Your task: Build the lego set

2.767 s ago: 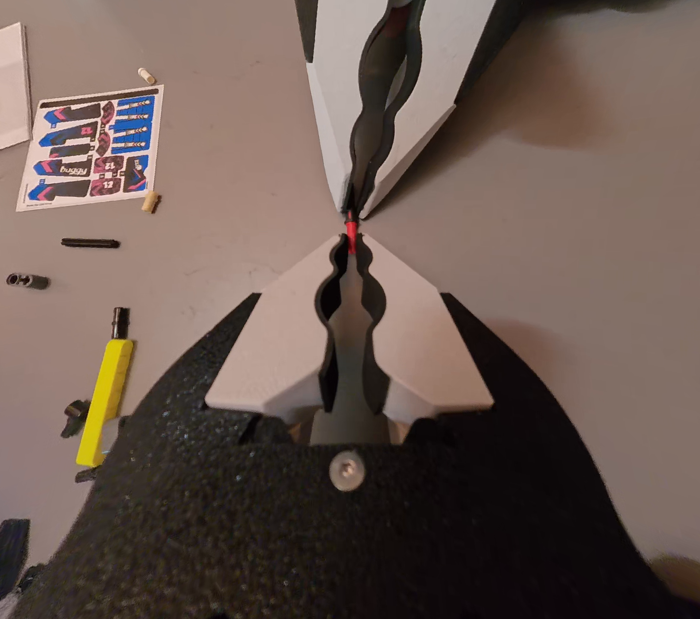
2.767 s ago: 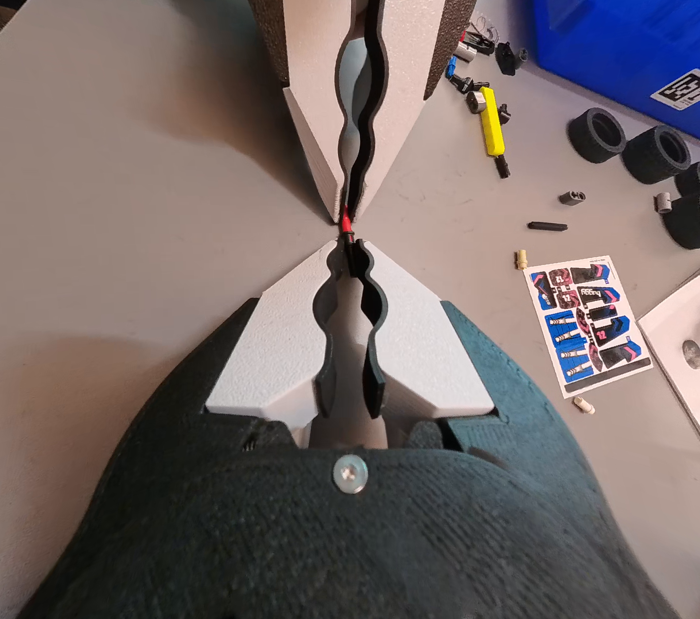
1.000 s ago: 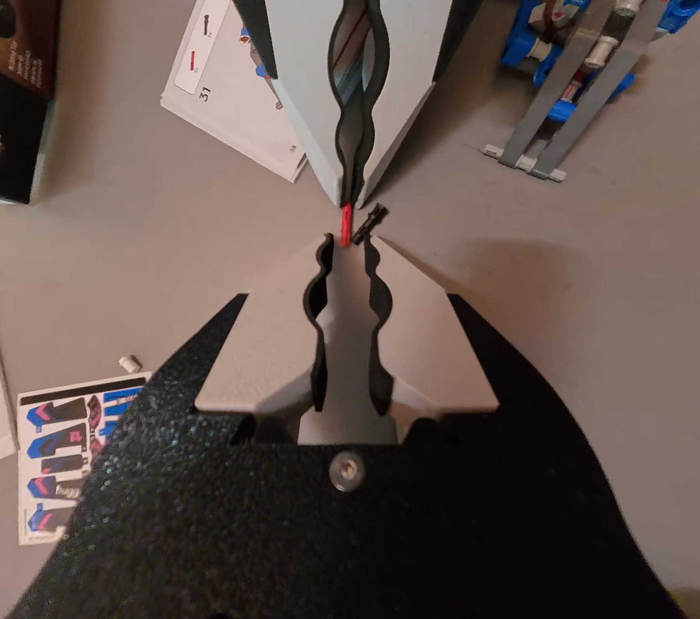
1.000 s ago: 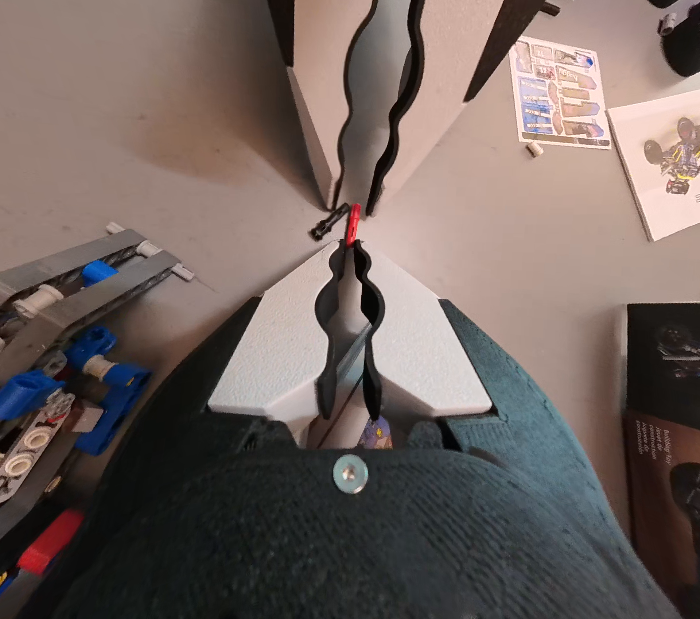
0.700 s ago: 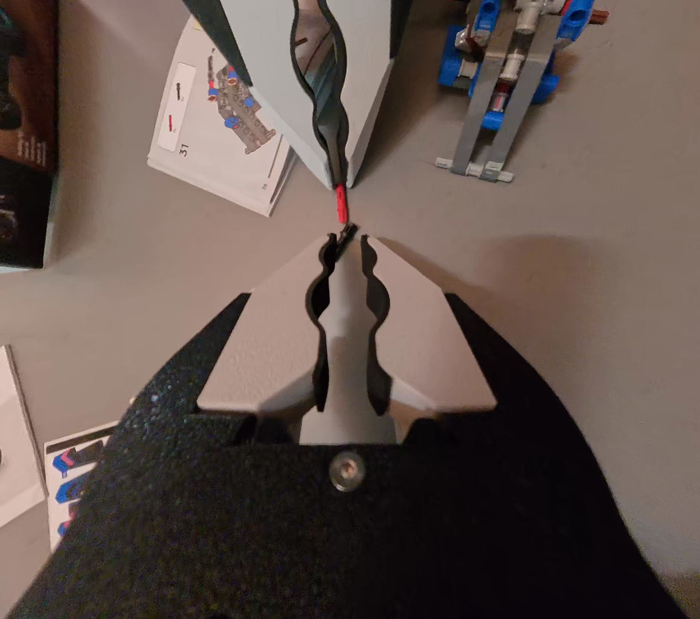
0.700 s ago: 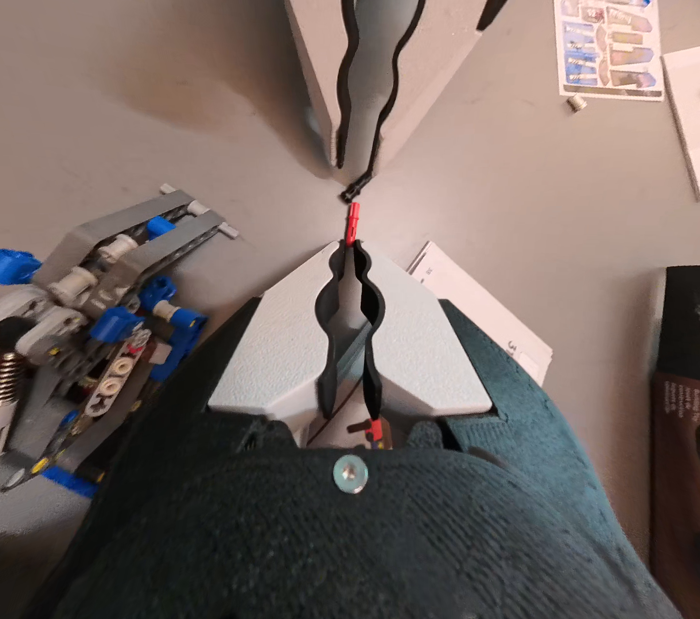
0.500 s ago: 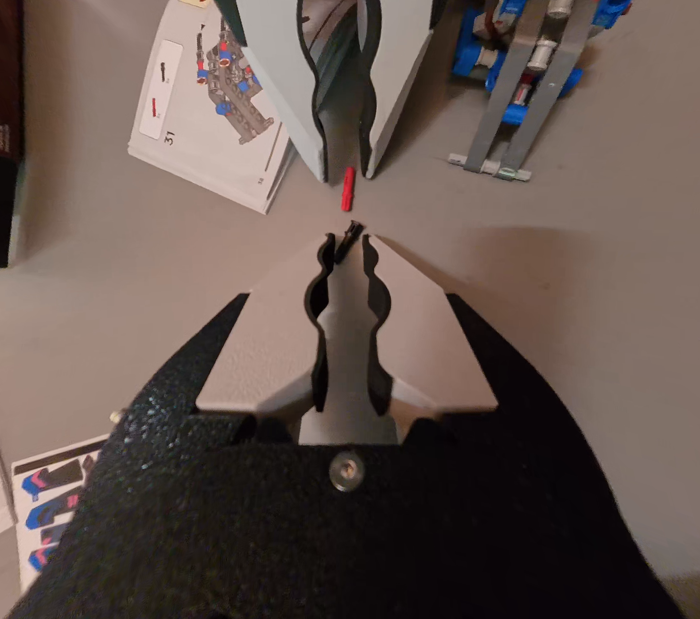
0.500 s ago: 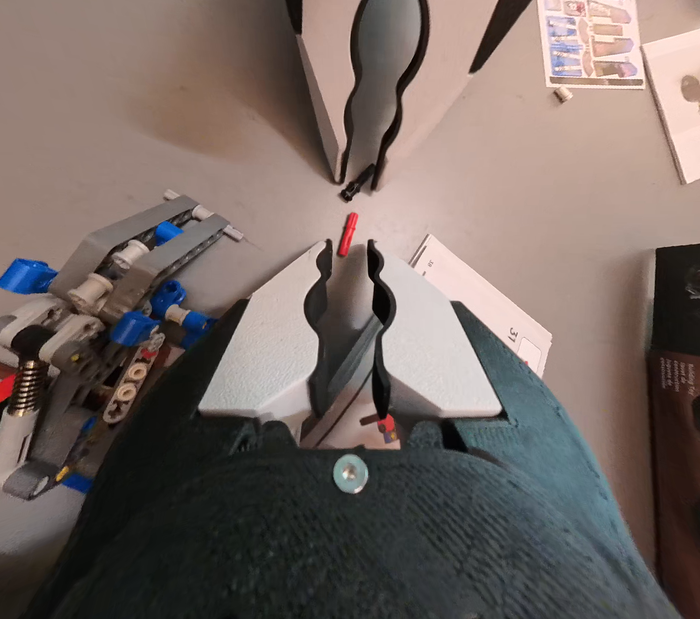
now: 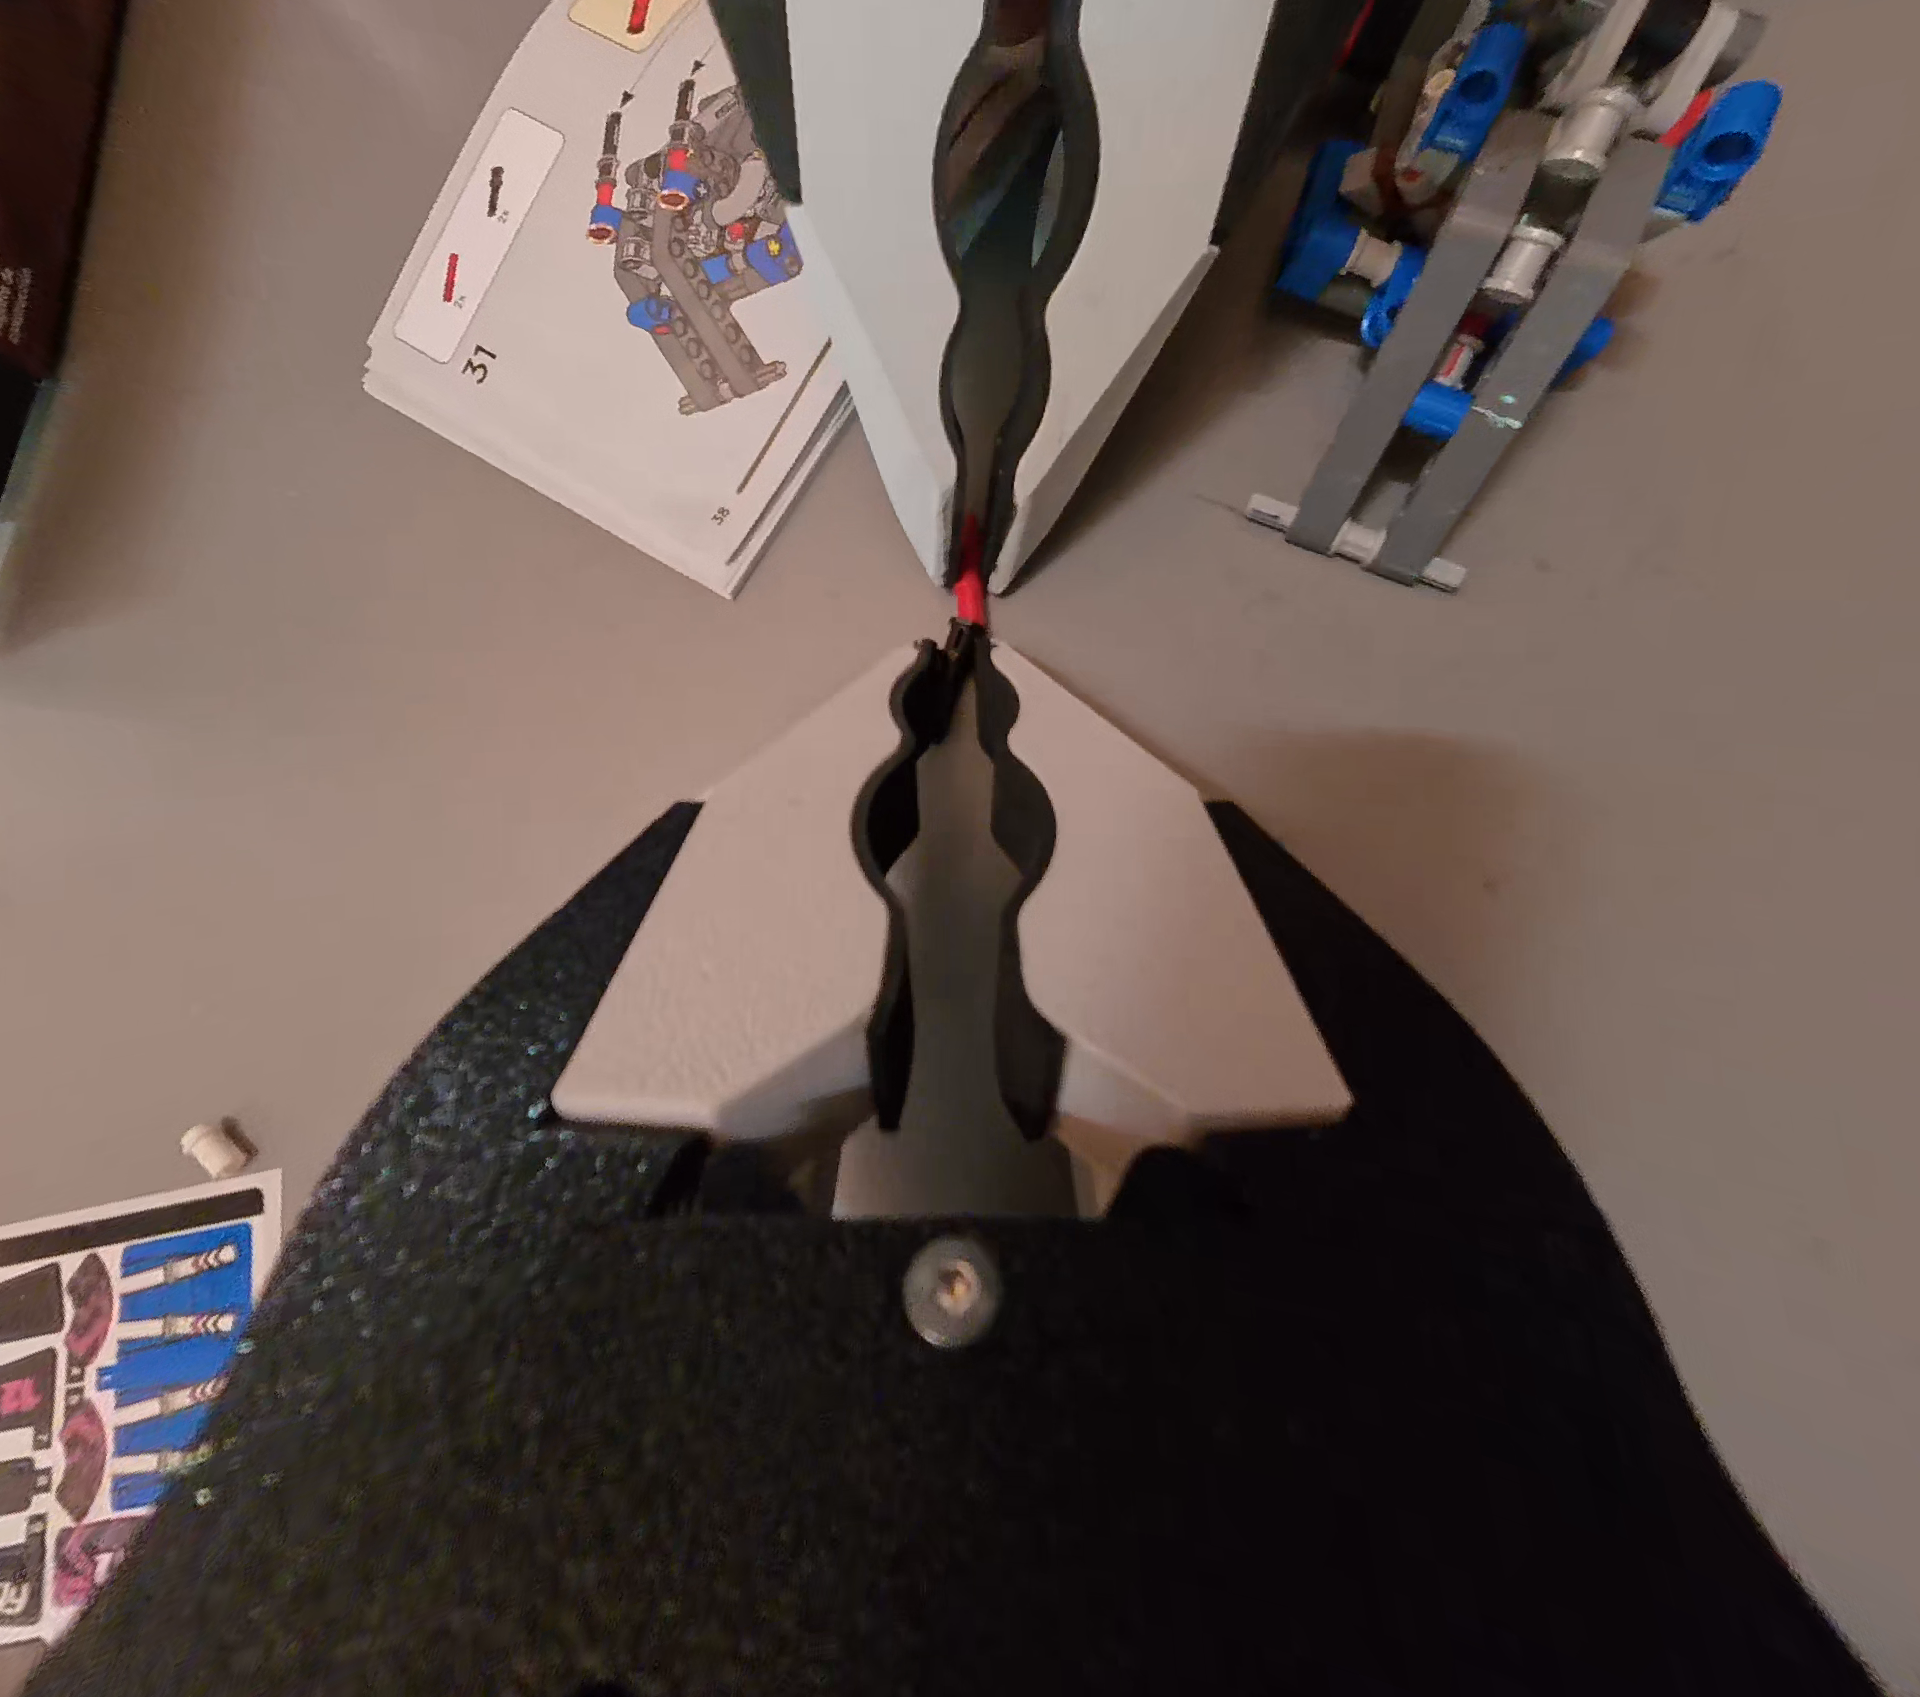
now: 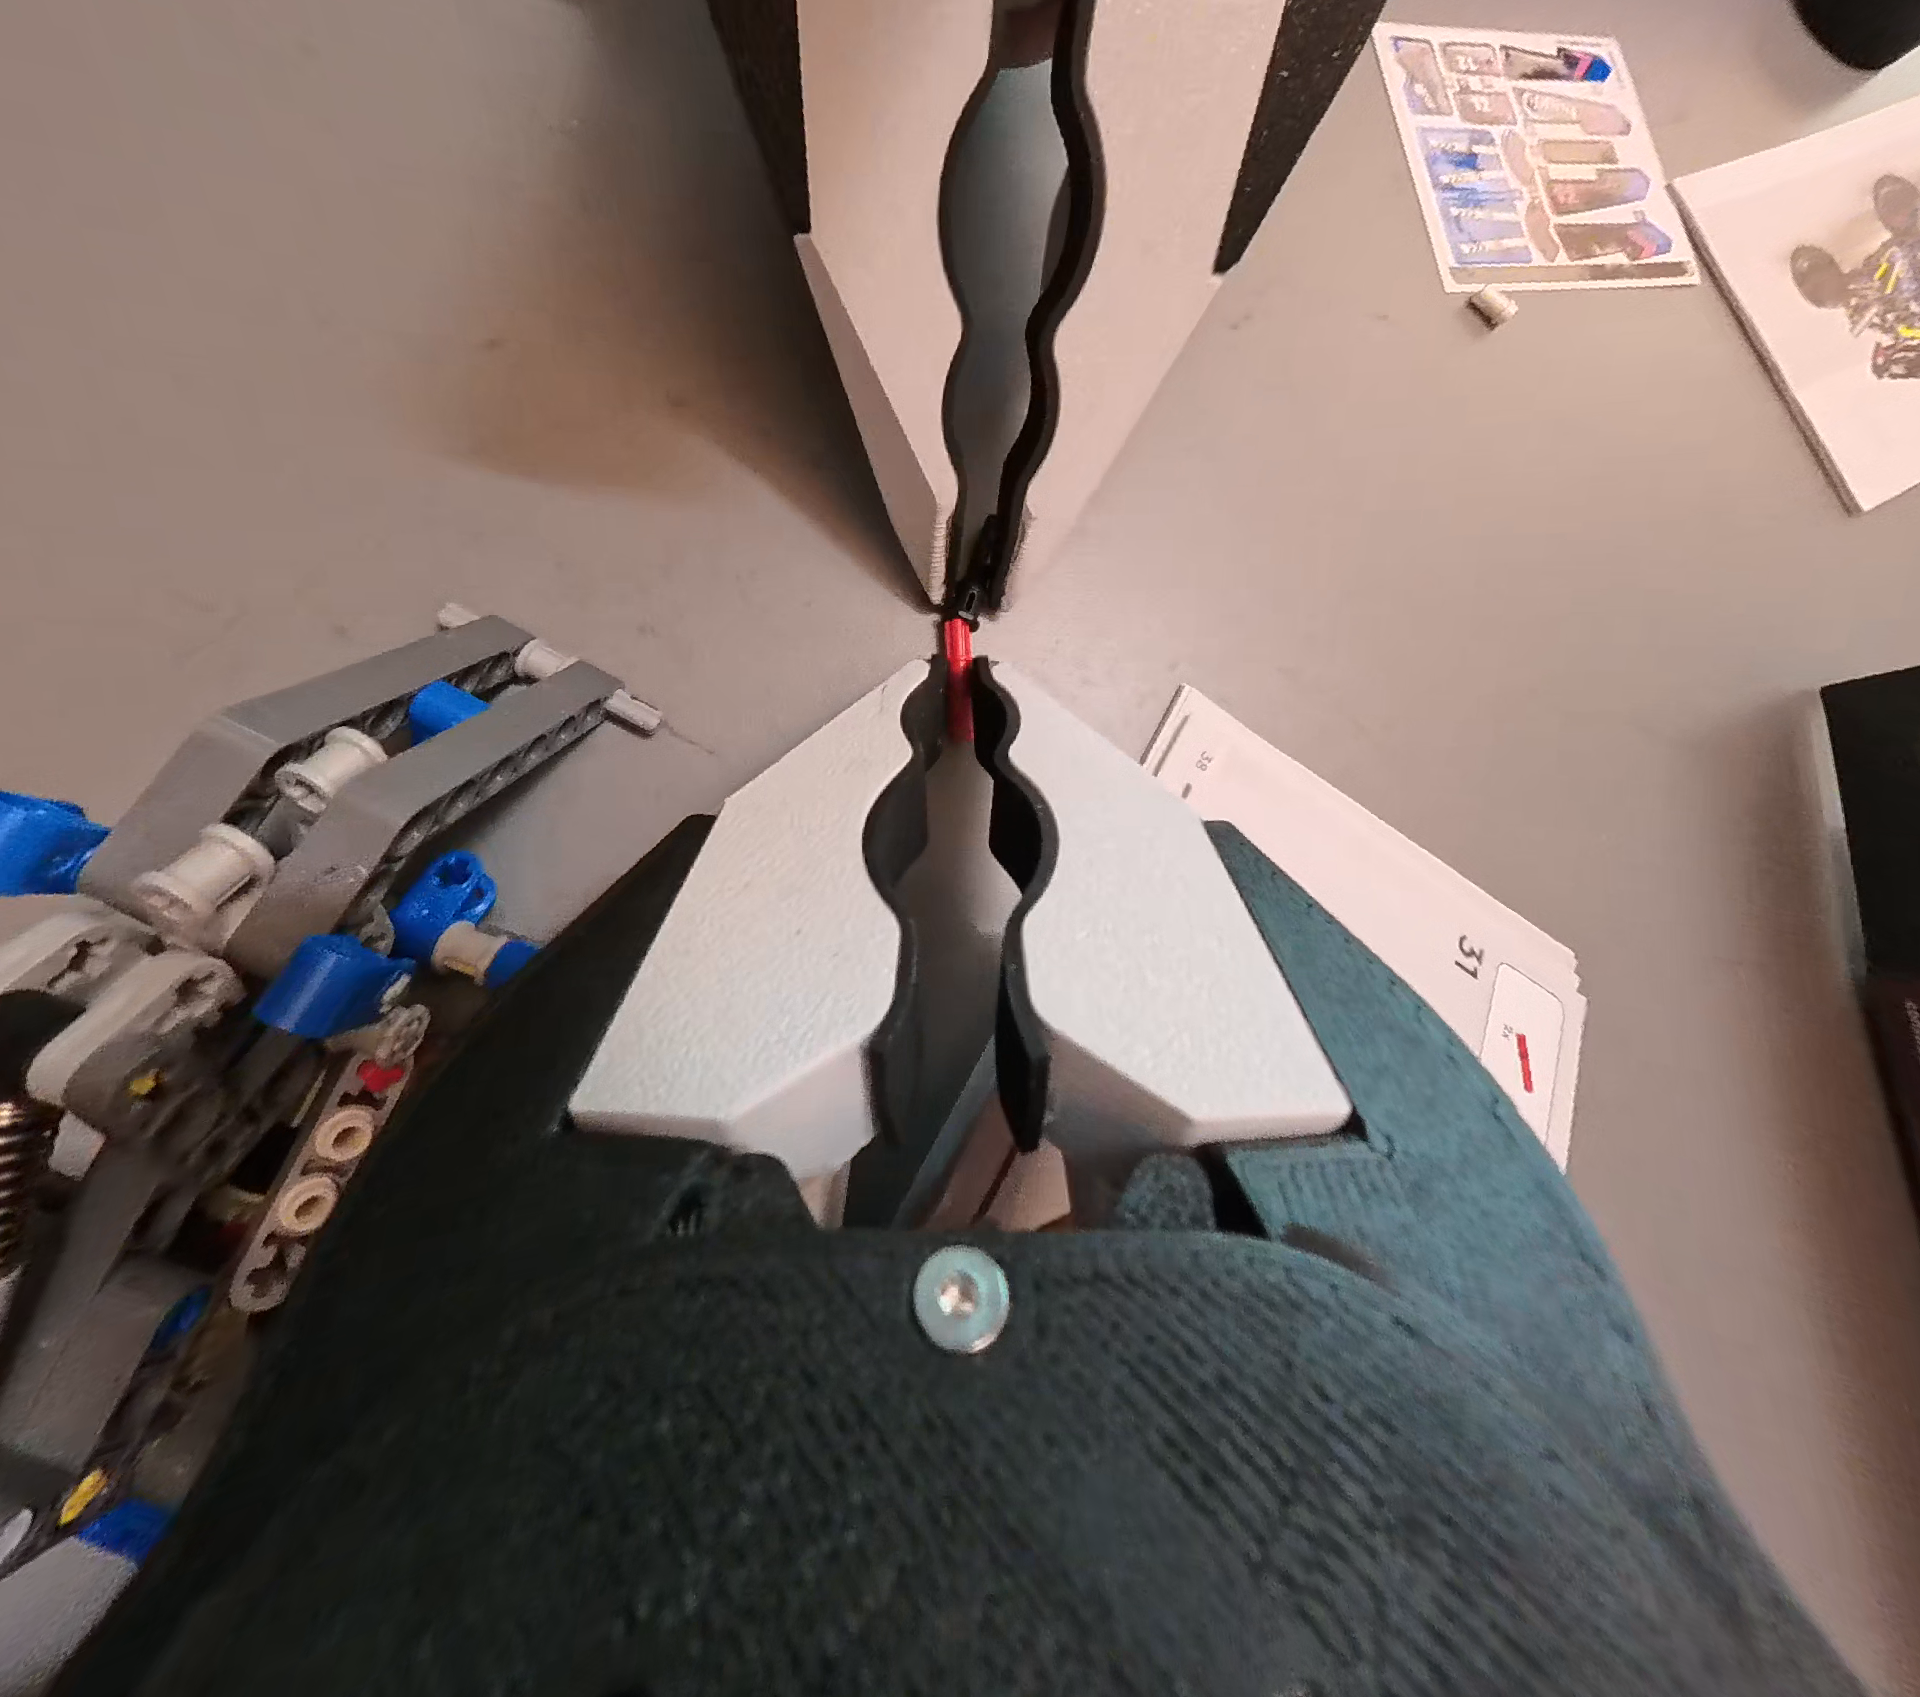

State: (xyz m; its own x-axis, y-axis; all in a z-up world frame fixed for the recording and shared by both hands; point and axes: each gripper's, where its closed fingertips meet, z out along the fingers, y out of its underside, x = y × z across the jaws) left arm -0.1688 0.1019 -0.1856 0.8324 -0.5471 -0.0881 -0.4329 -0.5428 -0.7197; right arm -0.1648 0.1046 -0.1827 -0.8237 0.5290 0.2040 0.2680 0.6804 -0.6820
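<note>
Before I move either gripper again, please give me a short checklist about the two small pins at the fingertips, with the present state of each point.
1. Left gripper shut on the small black plastic pin: ok, its pads close on the pin.
2. Right gripper shut on the thin red plastic pin: ok, pads pressed on it.
3. The two pins meet tip to tip: ok, red end touches black end.
4. Pins in one straight line: cannot tell, the black pin looks slightly tilted.
5. Grey and blue brick assembly apart from the fingertips: ok.
6. White instruction booklet not under the pins: ok, it lies beside them.
</note>
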